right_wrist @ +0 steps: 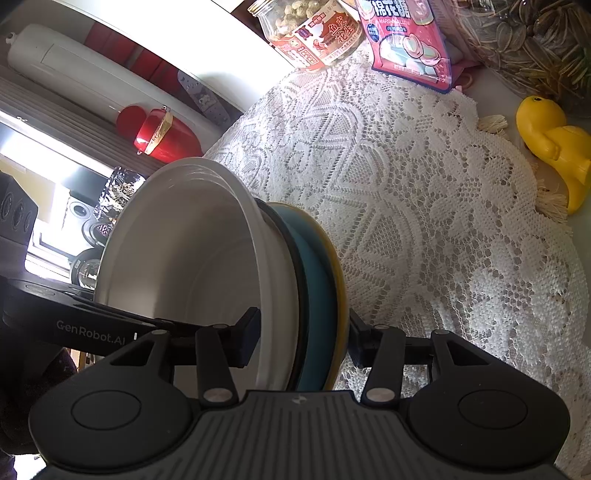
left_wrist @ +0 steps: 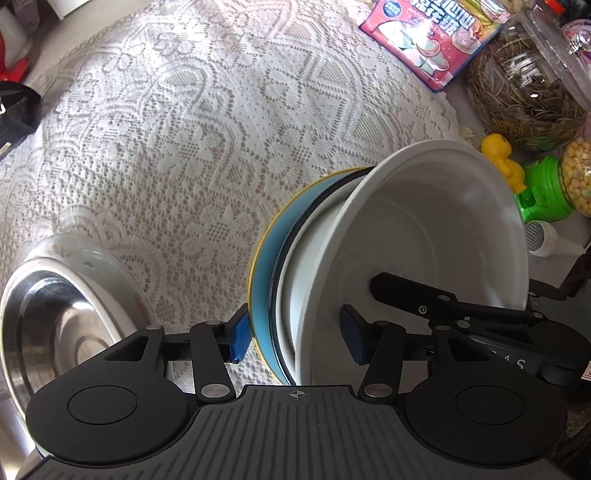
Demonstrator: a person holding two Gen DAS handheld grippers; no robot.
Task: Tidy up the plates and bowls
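Note:
A white bowl sits in a black-rimmed white plate on a blue plate with a yellow edge. The stack is tipped up on edge above the lace cloth. My right gripper is shut on the stack, one pad inside the white bowl and the other behind the blue plate. My left gripper straddles the same stack. Its outer pad is at the yellow edge, and its inner pad stands inside the bowl with a strip of white wall showing beside it. A steel bowl rests at the lower left.
A lace tablecloth covers the table. Along the far edge stand a marshmallow bag, a jar of sunflower seeds, a yellow toy duck, a green candy dispenser and a peanut jar.

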